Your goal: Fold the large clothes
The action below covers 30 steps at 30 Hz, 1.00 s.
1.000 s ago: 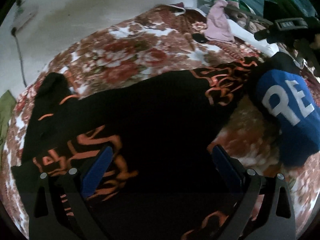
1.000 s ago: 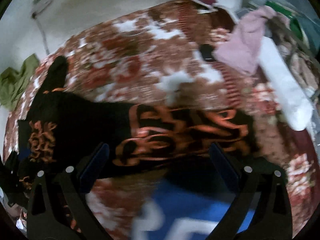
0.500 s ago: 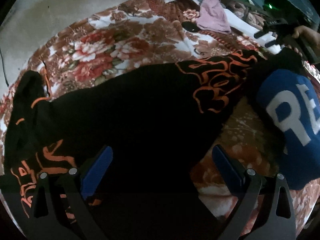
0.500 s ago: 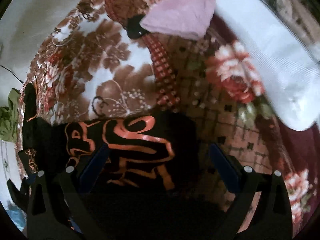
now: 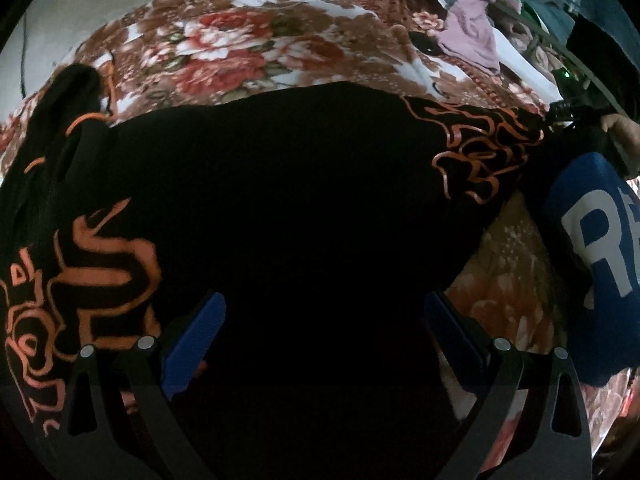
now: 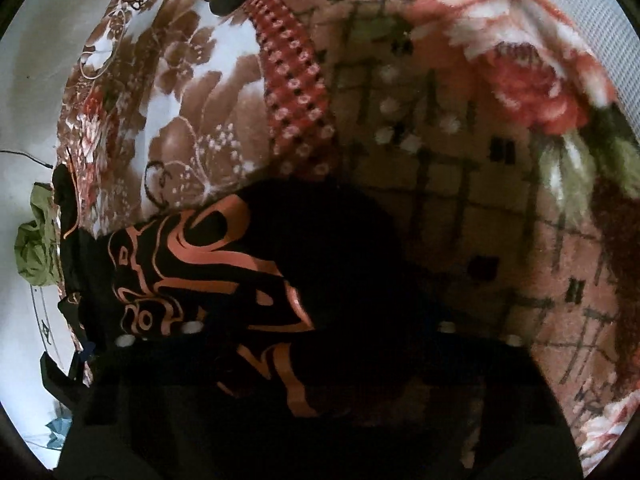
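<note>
A large black garment with orange flame print [image 5: 288,184] lies spread across a floral blanket [image 5: 248,44]. My left gripper [image 5: 324,336] is open, its blue pads [image 5: 192,336] low over the garment's near part. In the right wrist view the garment's printed end [image 6: 224,280] fills the lower frame and covers my right gripper [image 6: 316,364], whose fingers are lost in the dark cloth; I cannot tell whether they are shut. The right gripper also shows in the left wrist view [image 5: 576,112], at the garment's right end.
A blue cloth with white letters [image 5: 596,256] lies at the right. A pink cloth [image 5: 472,36] and a small black object [image 5: 424,44] sit at the back. A white bolster [image 6: 600,20] lies far right. A green cloth [image 6: 36,244] hangs beyond the blanket's left edge.
The right gripper has dropped low onto the garment's printed end, and dark cloth now hides its fingers. The left view has shifted a little, with the left gripper still open over the garment.
</note>
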Each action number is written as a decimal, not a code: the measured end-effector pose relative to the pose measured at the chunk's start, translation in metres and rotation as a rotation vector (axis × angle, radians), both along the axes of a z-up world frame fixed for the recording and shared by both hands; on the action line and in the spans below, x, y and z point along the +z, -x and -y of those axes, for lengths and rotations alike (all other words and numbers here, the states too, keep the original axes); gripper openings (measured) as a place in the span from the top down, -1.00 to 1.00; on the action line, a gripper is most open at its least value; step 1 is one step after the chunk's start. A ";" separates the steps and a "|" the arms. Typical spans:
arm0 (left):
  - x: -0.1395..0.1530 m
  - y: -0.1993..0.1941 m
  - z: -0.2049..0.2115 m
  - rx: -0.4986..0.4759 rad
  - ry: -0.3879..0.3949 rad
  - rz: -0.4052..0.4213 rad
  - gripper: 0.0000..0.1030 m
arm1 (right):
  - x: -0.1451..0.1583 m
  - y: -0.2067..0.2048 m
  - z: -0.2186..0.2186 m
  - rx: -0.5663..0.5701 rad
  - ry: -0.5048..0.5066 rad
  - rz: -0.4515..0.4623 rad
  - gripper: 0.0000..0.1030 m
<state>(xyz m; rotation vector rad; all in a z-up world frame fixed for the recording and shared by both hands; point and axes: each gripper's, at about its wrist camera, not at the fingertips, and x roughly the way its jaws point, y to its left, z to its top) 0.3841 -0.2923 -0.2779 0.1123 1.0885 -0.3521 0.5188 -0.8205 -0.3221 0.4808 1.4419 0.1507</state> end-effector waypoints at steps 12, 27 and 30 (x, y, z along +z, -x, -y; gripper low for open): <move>0.012 0.004 -0.007 0.015 -0.108 0.139 -0.90 | 0.062 0.006 -0.037 0.185 0.067 0.119 0.64; -0.045 0.005 0.028 -0.079 -0.356 0.242 -0.92 | 0.236 0.049 -0.195 0.318 -0.116 0.350 0.67; -0.048 0.011 0.028 -0.066 -0.349 0.288 -0.92 | 0.267 0.056 -0.243 0.367 -0.162 0.401 0.68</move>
